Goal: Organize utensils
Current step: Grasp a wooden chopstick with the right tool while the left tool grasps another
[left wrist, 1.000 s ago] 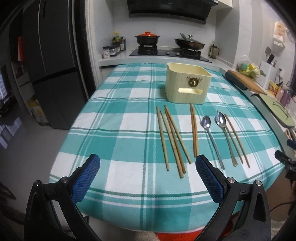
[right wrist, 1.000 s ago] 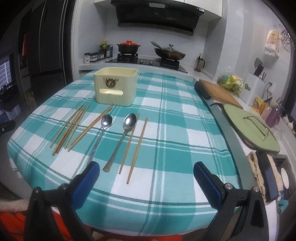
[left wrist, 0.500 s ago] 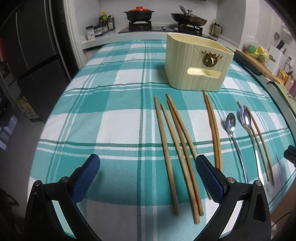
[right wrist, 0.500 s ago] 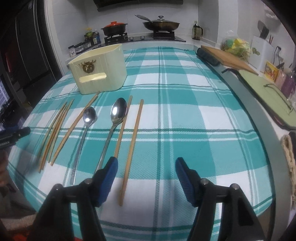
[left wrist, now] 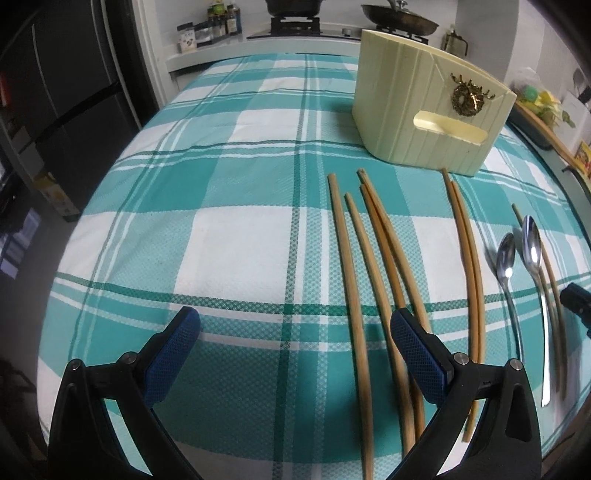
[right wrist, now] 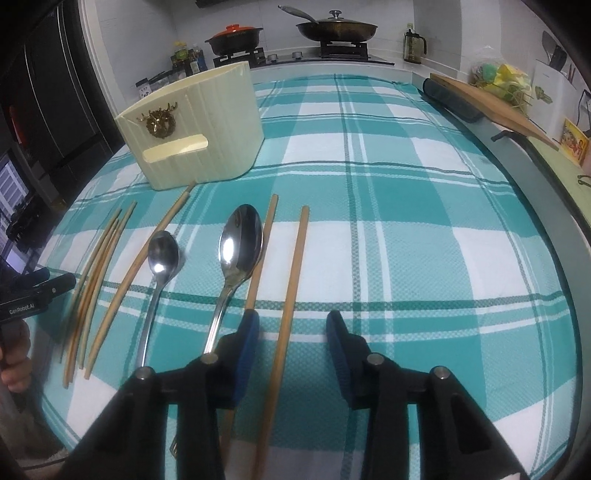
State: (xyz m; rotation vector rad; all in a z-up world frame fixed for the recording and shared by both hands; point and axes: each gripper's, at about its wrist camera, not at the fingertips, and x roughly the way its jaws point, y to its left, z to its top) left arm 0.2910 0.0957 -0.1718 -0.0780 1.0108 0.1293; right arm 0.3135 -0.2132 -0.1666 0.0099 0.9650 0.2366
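A cream utensil holder stands on the teal checked tablecloth. Several wooden chopsticks lie in front of it, with a further pair to their right. Two metal spoons, one small and one large, lie beside two more chopsticks. My left gripper is open, low over the cloth, its right finger over the chopstick group. My right gripper is open, straddling the rightmost chopstick near its lower end.
A stove with a red-lidded pot and a wok stands behind the table. A wooden cutting board and a dark roll lie along the right edge. A dark fridge is at the left.
Both grippers have moved forward and down toward the table. The right gripper's jaws have narrowed and now straddle the rightmost chopstick. The left gripper stays wide open.
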